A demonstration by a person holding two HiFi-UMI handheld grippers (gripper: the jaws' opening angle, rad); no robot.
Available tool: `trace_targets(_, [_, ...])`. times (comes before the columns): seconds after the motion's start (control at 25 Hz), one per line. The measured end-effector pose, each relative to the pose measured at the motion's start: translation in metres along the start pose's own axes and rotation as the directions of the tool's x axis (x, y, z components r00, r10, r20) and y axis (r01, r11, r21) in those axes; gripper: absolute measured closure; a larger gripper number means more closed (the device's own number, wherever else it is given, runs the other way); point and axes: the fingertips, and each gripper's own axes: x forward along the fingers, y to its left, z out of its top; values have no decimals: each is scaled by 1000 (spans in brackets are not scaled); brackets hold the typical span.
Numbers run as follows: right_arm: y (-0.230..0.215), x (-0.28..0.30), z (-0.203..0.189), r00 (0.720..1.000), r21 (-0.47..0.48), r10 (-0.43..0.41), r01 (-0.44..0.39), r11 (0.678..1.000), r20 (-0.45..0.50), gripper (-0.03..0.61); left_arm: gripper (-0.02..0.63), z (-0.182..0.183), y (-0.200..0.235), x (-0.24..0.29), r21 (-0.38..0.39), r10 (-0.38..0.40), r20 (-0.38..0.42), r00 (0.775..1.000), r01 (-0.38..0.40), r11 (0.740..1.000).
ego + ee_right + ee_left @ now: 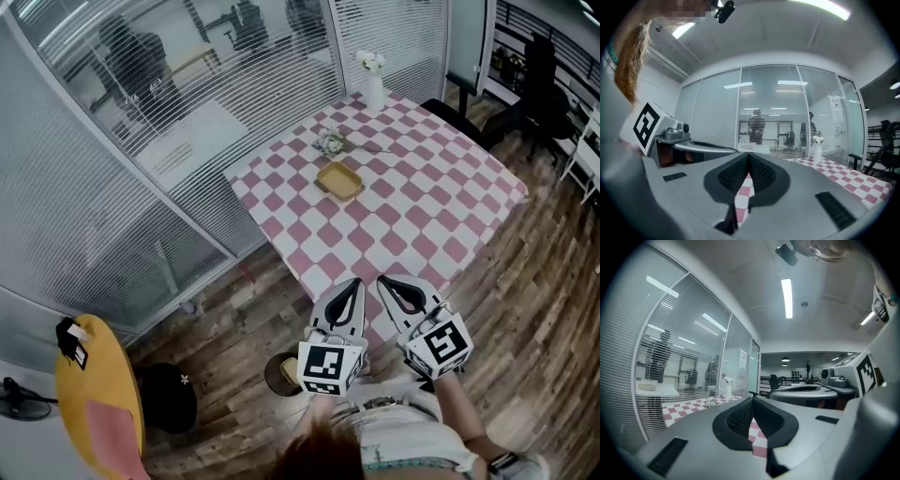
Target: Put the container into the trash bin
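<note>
Head view had the container (339, 180) lying flat on the pink-and-white checked tabletop (441, 216). It was a shallow yellowish tray just above the centre of the frame, and nothing was touching it. A small flower bunch (330, 142) lay just beyond it, up-frame, and a white vase (374, 84) with flowers stood farther up, near the far edge.

Down at lower centre, both tools were held side by side over the near corner of the tabletop, well apart from the tray. The left gripper (357, 282) had its jaws pressed together with nothing between them. Its own view confirmed that, the dark pads meeting at the tip (753, 401) with only checked cloth showing underneath. It was the same story for the right gripper (749, 157): jaws closed and empty, pointing level across the tabletop towards the glass partition.

On the wooden floor (525, 309), a small round dark vessel sat partly hidden behind the left tool's marker cube. That looked like the trash bin (279, 373), close to the person's feet.

So the step in hand was, by my reading, the approach, with the pick-up not yet begun. The next move called for one tool to reach up-frame to the tray, part its jaws and take a rim. The walls looked low and thin, so an edge grip seemed the likely choice. After that the tray had to be carried back and down to the bin.
</note>
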Motion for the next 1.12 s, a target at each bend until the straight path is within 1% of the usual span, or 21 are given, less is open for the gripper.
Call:
trace_targets(0.2, [-5, 25, 1, 999, -19, 41, -41, 999, -10, 584, 609, 0, 19, 7, 8, 36, -8, 999, -36, 999])
trace_targets(0.4, [-16, 55, 3, 991, -33, 132, -132, 991, -17, 584, 608, -1, 37, 22, -3, 117, -20, 993, -117, 993])
trace_targets(0.52, [-34, 70, 3, 982, -35, 187, -187, 982, -16, 584, 609, 2, 46, 41, -9, 169, -17, 986, -169, 986])
trace_targets(0.64, [-56, 87, 2, 969, -34, 245, -246, 969, -21, 584, 609, 9, 57, 66, -23, 232, -6, 973, -232, 972])
trace_targets(0.72, [-72, 96, 2, 962, -35, 274, -274, 961, -19, 584, 609, 12, 62, 83, -28, 261, -2, 965, -261, 965])
trace_targets(0.88, [-101, 112, 2, 947, -45, 321, -321, 946, -11, 584, 609, 14, 66, 117, -28, 296, -12, 955, -297, 955])
trace_targets(1.12, [-133, 134, -8, 933, -52, 358, -359, 932, -23, 584, 609, 8, 73, 151, -19, 324, -41, 945, -325, 945])
